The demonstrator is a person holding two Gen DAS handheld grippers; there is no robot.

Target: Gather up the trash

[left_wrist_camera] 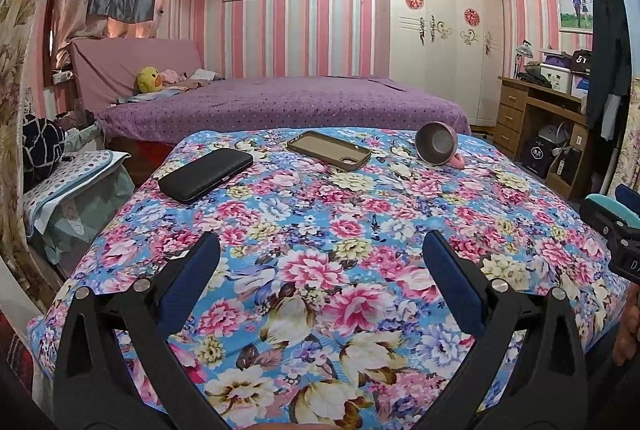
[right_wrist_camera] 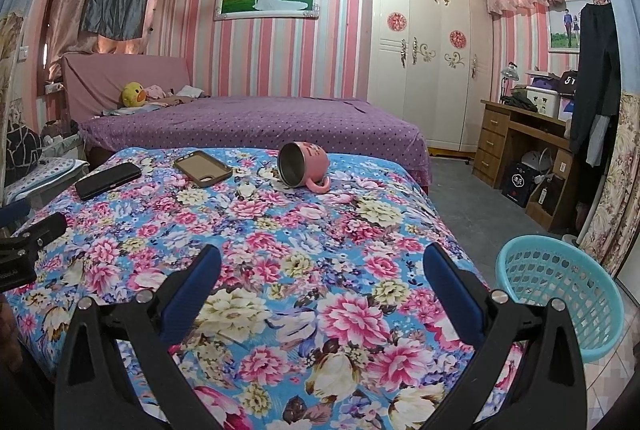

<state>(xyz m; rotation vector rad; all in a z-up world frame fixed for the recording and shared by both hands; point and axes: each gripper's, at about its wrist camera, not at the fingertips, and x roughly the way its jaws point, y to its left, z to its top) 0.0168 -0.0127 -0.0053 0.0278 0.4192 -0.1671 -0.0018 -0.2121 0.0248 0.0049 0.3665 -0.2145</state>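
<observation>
A floral bedspread (left_wrist_camera: 320, 230) covers the near bed. On its far part lie a black case (left_wrist_camera: 206, 174), a brown phone case (left_wrist_camera: 329, 149) and a pink mug (left_wrist_camera: 437, 143) tipped on its side. They also show in the right wrist view: black case (right_wrist_camera: 108, 180), brown phone case (right_wrist_camera: 203, 168), pink mug (right_wrist_camera: 304, 163). A light blue plastic basket (right_wrist_camera: 560, 294) stands on the floor right of the bed. My left gripper (left_wrist_camera: 320, 250) is open and empty over the near bedspread. My right gripper (right_wrist_camera: 322, 262) is open and empty too.
A purple bed (left_wrist_camera: 280, 102) lies beyond the floral one, with a yellow duck toy (left_wrist_camera: 149, 79). A white wardrobe (left_wrist_camera: 440, 30) and a wooden desk (right_wrist_camera: 520, 138) stand at the right. A covered stand (left_wrist_camera: 72, 182) is left of the bed.
</observation>
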